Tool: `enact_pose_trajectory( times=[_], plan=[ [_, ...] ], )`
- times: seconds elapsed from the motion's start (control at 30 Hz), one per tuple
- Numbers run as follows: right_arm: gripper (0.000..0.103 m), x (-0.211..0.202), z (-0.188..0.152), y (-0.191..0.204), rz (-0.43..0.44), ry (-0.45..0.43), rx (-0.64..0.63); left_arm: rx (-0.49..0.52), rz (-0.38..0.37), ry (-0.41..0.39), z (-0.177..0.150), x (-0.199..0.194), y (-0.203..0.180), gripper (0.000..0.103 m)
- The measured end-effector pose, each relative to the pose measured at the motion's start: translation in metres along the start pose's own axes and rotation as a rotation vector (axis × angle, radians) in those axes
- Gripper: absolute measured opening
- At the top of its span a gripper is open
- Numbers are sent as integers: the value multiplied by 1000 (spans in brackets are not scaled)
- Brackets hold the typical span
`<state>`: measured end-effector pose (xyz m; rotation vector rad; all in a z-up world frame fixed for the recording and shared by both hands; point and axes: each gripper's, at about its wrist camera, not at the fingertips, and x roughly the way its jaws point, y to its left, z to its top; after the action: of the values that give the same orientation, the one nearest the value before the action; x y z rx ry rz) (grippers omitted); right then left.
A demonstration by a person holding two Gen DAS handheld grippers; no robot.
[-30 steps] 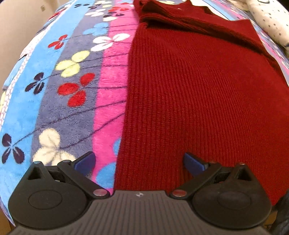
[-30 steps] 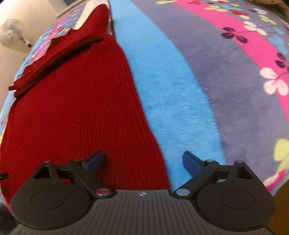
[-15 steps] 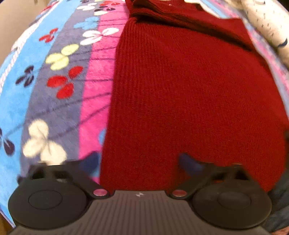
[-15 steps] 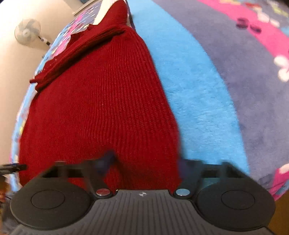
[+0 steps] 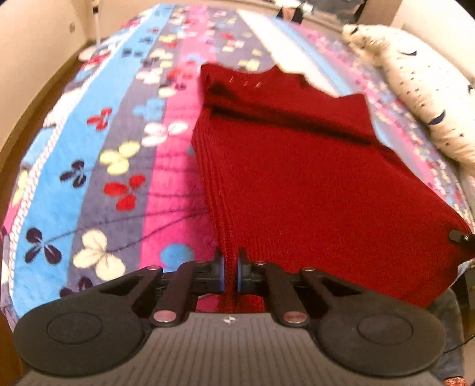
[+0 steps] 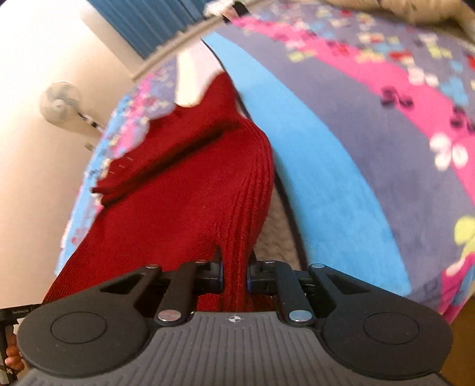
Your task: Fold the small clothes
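Observation:
A dark red knitted sweater (image 5: pixel 302 178) lies on a flowered blanket, its sleeves folded across the far end. My left gripper (image 5: pixel 230 271) is shut on the sweater's near left hem corner, and the cloth rises off the bed in a ridge toward the pads. In the right wrist view the same red sweater (image 6: pixel 178 190) is pinched at its near right hem corner by my right gripper (image 6: pixel 234 274), which is shut on a bunched fold. The near hem hangs lifted between both grippers.
The striped blue, pink and purple blanket (image 5: pixel 98 166) covers the bed. A white speckled pillow (image 5: pixel 421 89) lies at the far right. A standing fan (image 6: pixel 61 102) is by the wall beyond the bed's left edge. Blue curtains (image 6: pixel 154 20) hang behind.
Both grippers went from open over the hem to shut on its corners. Both have risen, pulling the near hem up off the blanket, so more of the bed shows.

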<state>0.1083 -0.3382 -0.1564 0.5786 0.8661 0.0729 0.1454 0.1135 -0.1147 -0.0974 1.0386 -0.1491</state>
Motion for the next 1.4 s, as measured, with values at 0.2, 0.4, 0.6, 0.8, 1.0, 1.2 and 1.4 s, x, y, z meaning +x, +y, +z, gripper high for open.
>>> enact_pose_trajectory(
  times=[0.2,0.4,0.6,0.8,1.0,1.2,1.4],
  plan=[
    [12,-35,-16,2,1,-25,10,8,-4,-11,-33,-26,-8,7],
    [10,-80,-54,-11,-25,-17,27,15,-37,11,-93,-54,-9,7],
    [10,-103,-73,-13,-28,6,54,-4,-58,10,-118,-75,-9,7],
    [10,-88,-25,3,-49,78,41,-35,-76,0,-68,-73,-11,7],
    [10,-34,82,31,-46,125,17,-44,-100,-36,43,-41,-14,7],
    [11,100,219,36,-138,124,129,-186,16,-72,205,66,29,12],
    [71,155,251,-1,-151,-53,267,-302,181,-184,271,115,66,89]
  ],
)
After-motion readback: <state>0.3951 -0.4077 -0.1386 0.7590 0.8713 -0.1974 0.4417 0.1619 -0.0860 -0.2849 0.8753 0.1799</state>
